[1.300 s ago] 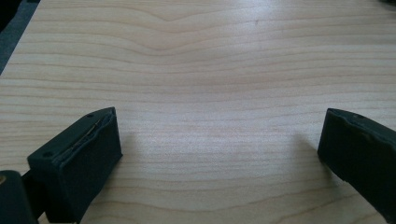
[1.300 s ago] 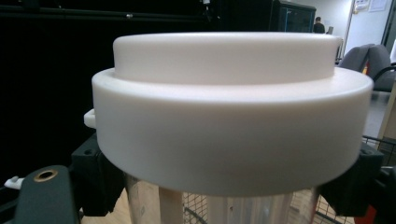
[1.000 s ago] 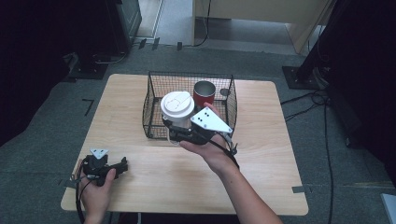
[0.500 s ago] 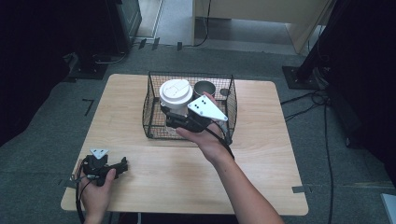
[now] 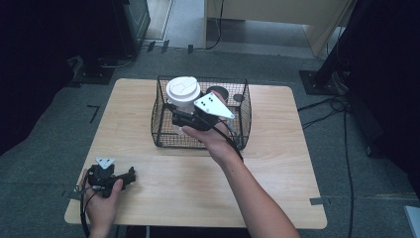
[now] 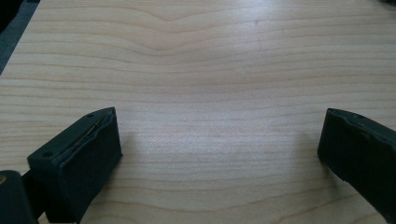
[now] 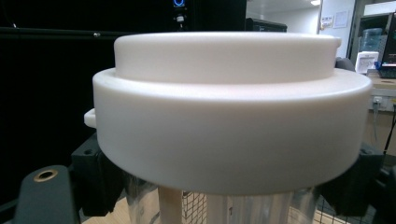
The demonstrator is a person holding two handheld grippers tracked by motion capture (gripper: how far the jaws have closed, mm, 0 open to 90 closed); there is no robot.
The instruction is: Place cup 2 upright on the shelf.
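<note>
The right gripper (image 5: pixel 179 115) is grasping a lidded cup (image 5: pixel 183 92) just under its white lid, jaws clenched on either side of the clear wall below the rim, as the right gripper view is showing with the lid (image 7: pixel 229 107) sitting between the two black jaws. The cup is standing upright, its long axis vertical, and is hanging over the near-left part of the wire basket (image 5: pixel 243 115), above the rim rather than down inside. A dark can (image 5: pixel 218 92) is sitting in the basket just behind and to the right of the cup, so the free floor is lying straight below and toward the left wall. A straight lowering looks like the move that matters. The left gripper (image 5: pixel 130 176) is resting at the near-left corner of the bench (image 5: pixel 277 188), jaws released and wide apart over bare wood (image 6: pixel 210 93), well apart from the basket.
</note>
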